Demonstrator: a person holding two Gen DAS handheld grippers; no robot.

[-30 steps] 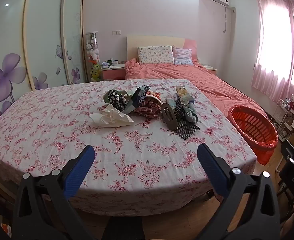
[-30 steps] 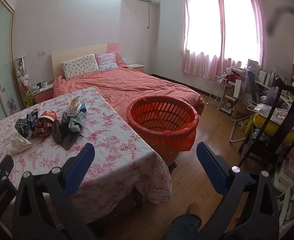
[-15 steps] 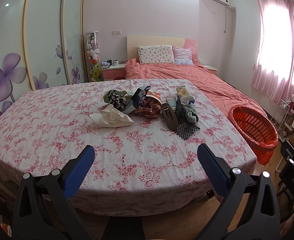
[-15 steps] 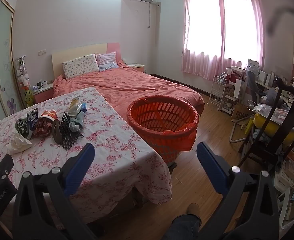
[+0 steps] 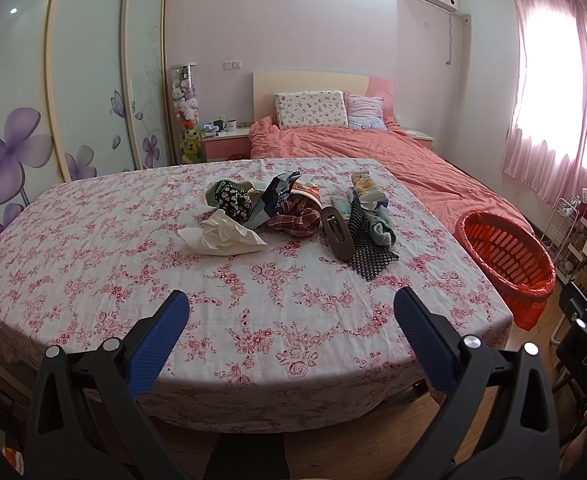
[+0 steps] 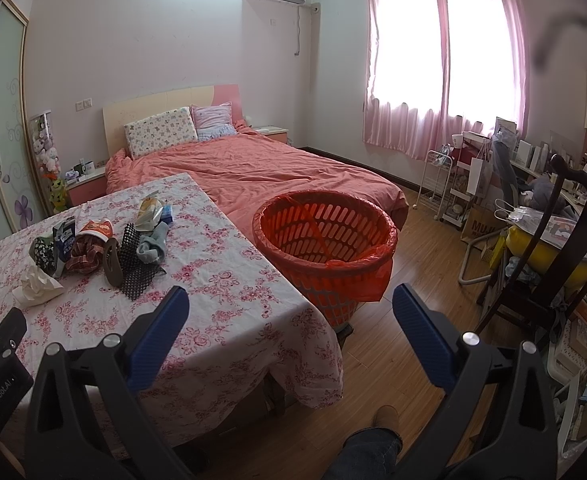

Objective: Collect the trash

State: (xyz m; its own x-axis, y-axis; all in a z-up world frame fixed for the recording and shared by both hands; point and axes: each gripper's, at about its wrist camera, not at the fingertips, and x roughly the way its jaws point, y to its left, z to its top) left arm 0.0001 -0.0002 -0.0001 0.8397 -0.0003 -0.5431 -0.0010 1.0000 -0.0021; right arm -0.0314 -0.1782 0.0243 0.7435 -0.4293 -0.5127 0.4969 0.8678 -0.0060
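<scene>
Currently pre-grasp step. Left hand-held gripper (image 5: pixel 291 314) and right hand-held gripper (image 6: pixel 291 312) both wide open, empty. Crumpled white paper tissue (image 5: pixel 221 234) on floral-clothed bench (image 5: pixel 93 240); red slatted plastic bin (image 6: pixel 325 240) beside bench. Next: reach forward, pinch tissue.

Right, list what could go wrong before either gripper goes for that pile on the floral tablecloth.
1. The crumpled white tissue touches the black floral cloth and plaid fabric, so a grab may drag clothing along.
2. The orange slatted basket stands on the floor beside the table, so light paper could drop short.
3. The open left gripper and open right gripper hang short of the pile, so reaching may snag the floral tablecloth.
</scene>
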